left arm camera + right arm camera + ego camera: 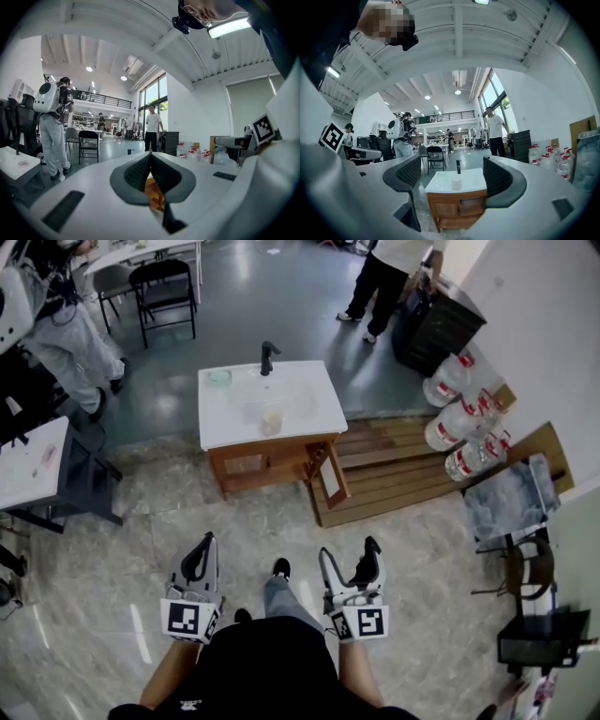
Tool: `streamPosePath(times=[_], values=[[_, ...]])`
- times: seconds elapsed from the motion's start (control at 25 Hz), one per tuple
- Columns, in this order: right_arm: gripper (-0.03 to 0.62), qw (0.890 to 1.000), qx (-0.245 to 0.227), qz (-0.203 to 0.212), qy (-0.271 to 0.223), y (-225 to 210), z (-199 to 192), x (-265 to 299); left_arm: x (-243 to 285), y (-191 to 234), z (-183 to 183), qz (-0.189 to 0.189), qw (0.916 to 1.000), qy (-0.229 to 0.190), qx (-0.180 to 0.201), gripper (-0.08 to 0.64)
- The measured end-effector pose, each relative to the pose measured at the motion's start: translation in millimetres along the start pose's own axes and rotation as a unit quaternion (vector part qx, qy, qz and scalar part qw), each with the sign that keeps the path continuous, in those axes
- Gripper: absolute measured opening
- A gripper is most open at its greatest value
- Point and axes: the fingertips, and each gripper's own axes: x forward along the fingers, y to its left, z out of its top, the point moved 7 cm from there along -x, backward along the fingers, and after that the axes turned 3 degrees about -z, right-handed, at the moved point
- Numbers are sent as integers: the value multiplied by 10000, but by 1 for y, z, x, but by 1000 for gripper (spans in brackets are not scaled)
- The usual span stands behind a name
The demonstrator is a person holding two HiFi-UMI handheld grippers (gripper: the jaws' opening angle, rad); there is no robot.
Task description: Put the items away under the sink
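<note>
Glossy grey floor (281,296) fills the upper part of the head view and gives way to pale marbled tiles (112,549) lower down. A black folding chair (164,292) stands by a white table (141,251) at upper left. Wooden pallets (394,470) lie right of centre, with water jugs (459,418) against the white wall (544,324). In the right gripper view, tall windows (490,96) stand at right, under a white beamed ceiling (459,28) with round lights (458,92).
</note>
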Motion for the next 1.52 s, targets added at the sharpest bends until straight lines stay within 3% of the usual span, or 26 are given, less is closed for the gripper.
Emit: streamPosePath(times=[0.28,0.6,0.76,1.04,1.52], values=[[410,9988,56,463,-125,-50,10,74,84,-7,16,350,9994,29,-68,7],[410,9964,107,729,422,-93,-3,129,142,-19,14,606,9981,108,-52,8],[410,9959,110,790,430,-102,-19,149,160,-12,4,603,9980,157,-144,8],[396,9907,12,995,925,-81,-75,196,196,25,-47,464,9976,514,-9,8],[328,9762,434,1282,1694,-26,-209,300,273,100,-164,471,9933,1046,-159,8]])
